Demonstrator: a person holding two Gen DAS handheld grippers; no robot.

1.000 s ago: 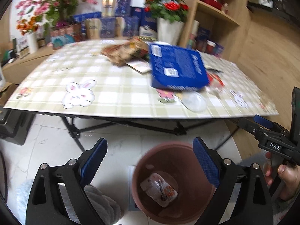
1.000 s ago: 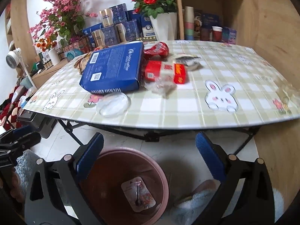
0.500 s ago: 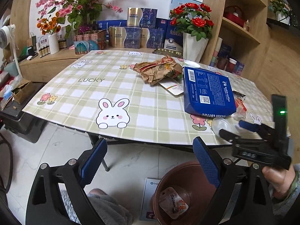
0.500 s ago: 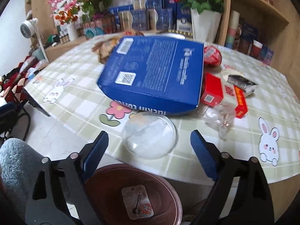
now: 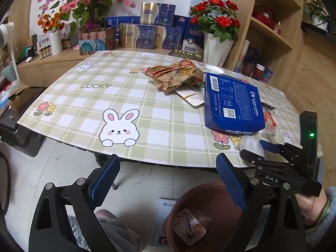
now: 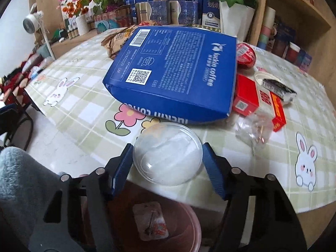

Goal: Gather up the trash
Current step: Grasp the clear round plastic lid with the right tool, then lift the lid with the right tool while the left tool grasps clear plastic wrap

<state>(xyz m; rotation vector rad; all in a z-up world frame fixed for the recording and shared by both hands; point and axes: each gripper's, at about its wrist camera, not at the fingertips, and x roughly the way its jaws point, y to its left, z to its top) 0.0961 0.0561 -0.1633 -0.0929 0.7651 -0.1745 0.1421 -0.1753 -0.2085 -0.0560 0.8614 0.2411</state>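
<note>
Trash covers your table (image 5: 63,96), whose cloth reads "LUCKY": a blue "luckin coffee" box (image 5: 233,103) beside a crumpled brown bag (image 5: 174,73); your left gripper (image 5: 168,180) hangs wide open and empty above the floor. From the right wrist, your right gripper (image 6: 168,163) is closing around a clear plastic lid (image 6: 168,153) at the table edge, above the brown bin (image 6: 189,231).

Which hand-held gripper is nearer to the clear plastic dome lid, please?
Right. The right hand-held gripper straddles the clear plastic dome lid, its jaws closing. The left hand-held gripper hangs open off the table edge, well aside.
</note>
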